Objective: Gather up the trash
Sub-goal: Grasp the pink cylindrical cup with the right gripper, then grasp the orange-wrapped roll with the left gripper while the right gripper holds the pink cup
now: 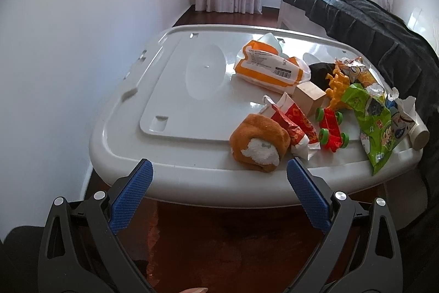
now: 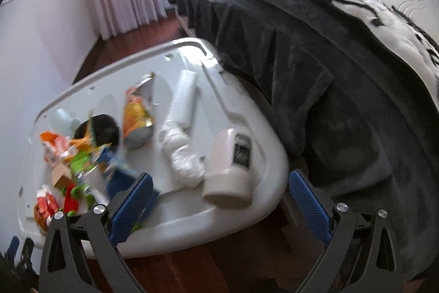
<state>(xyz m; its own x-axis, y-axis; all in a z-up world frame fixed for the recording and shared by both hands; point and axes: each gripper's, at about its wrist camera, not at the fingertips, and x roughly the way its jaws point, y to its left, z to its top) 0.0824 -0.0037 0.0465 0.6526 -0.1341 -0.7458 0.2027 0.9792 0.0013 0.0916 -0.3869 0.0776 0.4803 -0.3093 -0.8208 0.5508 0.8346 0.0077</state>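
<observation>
Both tongs, left (image 1: 219, 175) and right (image 2: 221, 188), gaped wide and empty short of the lid (image 1: 170, 89), its wrappers (image 1: 373, 122) seemingly all uncollected.

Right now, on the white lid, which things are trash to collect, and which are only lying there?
Trash to collect:
- green snack wrapper
- red and white wrapper
- yellow chip bag
- orange tissue pack, perhaps

Only lying there:
- red toy car
- wooden block
- orange plastic toy
- rolled orange sock
- white bottle
</observation>
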